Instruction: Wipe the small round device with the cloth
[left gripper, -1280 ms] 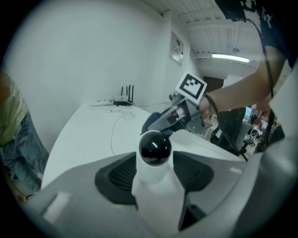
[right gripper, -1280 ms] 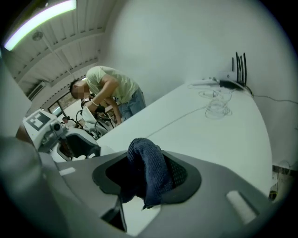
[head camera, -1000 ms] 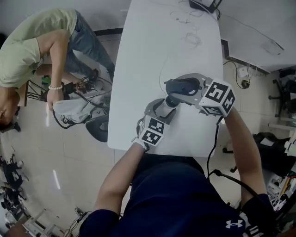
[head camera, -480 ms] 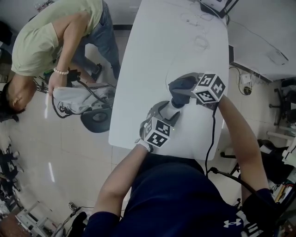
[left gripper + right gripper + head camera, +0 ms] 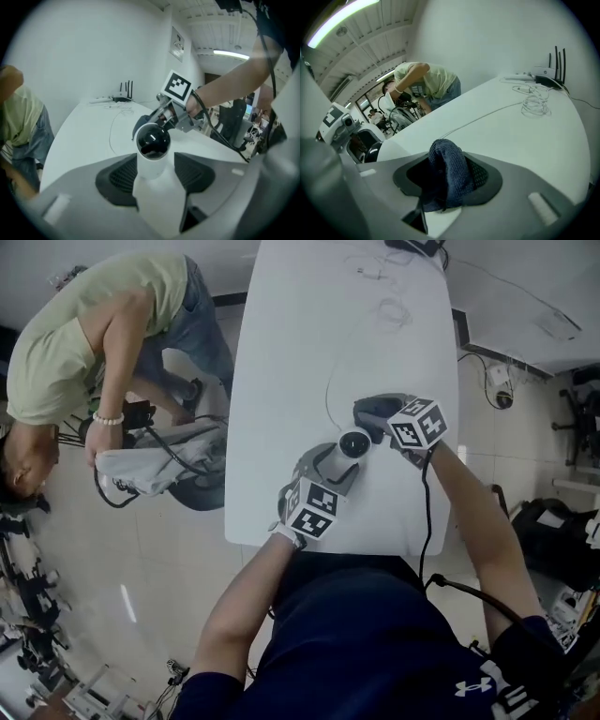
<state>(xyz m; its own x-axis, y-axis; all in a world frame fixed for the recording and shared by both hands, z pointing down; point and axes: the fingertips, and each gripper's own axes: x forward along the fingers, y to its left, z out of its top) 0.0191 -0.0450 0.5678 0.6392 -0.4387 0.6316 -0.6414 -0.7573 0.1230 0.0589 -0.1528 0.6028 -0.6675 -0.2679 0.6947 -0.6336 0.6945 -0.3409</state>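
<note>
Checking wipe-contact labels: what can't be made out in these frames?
- Whether cloth touches device: too small in the head view; in the left gripper view the device hides most of the cloth behind it.
- Device base: left gripper view, sunk between the pads.
- Router: head view, cut off by the top edge.

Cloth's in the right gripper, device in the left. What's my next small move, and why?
Probably ease the right gripper in until the cloth meets the black dome of the device. The left gripper grips its white body; the cloth is pinched and close beside the dome, but contact isn't clear.
</note>
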